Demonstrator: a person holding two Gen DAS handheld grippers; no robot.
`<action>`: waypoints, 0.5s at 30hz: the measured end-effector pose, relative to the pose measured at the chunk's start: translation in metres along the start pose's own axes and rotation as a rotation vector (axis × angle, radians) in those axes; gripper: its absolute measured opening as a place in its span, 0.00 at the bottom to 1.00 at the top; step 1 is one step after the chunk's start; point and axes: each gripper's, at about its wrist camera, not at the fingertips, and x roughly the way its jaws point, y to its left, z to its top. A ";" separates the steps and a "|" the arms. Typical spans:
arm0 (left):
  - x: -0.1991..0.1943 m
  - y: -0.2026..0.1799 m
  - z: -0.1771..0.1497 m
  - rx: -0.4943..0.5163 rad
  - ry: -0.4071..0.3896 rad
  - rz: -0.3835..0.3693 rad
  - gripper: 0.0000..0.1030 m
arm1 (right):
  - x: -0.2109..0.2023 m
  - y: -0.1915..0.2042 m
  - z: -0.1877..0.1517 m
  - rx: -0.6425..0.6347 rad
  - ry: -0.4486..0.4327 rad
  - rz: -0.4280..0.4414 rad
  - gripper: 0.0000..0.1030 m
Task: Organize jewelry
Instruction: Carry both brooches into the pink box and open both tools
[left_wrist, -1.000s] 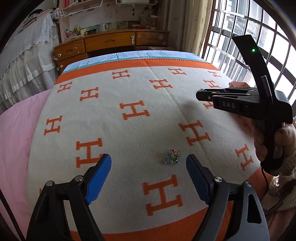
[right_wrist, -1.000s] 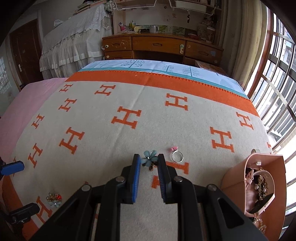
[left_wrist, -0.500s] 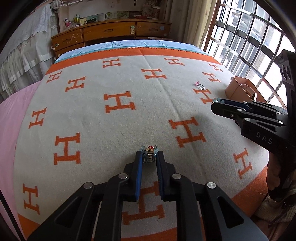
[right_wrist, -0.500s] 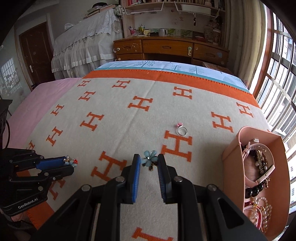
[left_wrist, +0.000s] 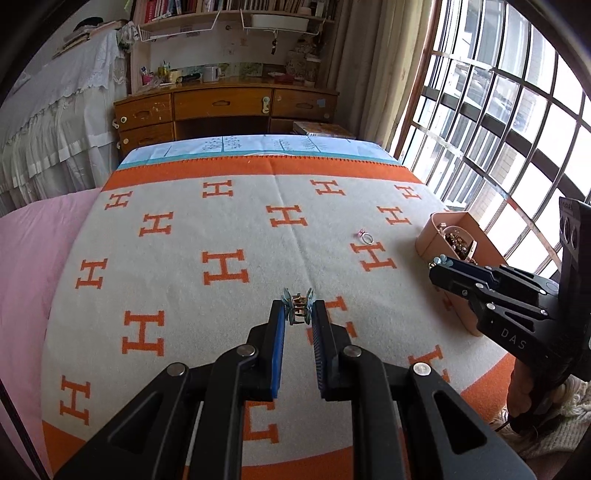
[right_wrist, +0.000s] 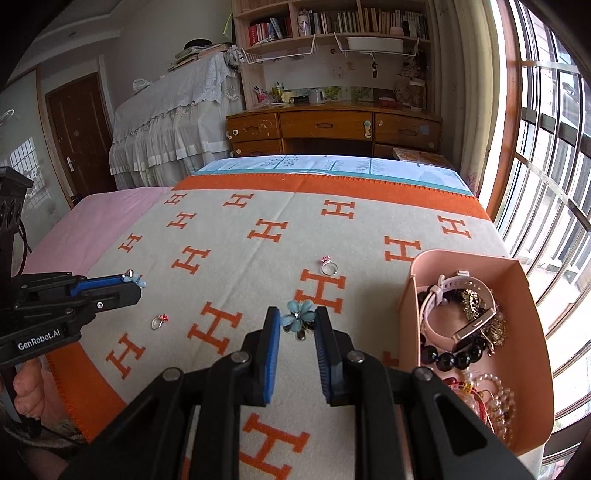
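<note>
Left claw (left_wrist: 297, 312) clamped on a small blue-petalled gold ring (left_wrist: 297, 309), now lifted clear of the grey bed blanket with orange H print (left_wrist: 184, 302); 0.5 s ago it was down at the fabric. A red-stone silver ring (right_wrist: 159, 321) sits on the blanket below-right of that claw. Right claw (right_wrist: 296, 325) gripping a blue flower brooch (right_wrist: 297, 314), raised and nearer the pink open jewelry box (right_wrist: 524, 280) to its right than before. Pink-stone silver ring (right_wrist: 328, 266) lies ahead of the right claw, unmoved.
</note>
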 end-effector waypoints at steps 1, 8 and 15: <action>-0.003 -0.003 0.003 -0.003 -0.007 -0.009 0.12 | -0.003 -0.003 0.000 0.004 -0.008 -0.001 0.18; -0.016 -0.024 0.029 -0.001 -0.033 -0.090 0.12 | -0.032 -0.018 0.002 0.020 -0.076 -0.027 0.18; -0.013 -0.091 0.059 0.117 -0.052 -0.219 0.12 | -0.071 -0.062 -0.003 0.108 -0.130 -0.080 0.18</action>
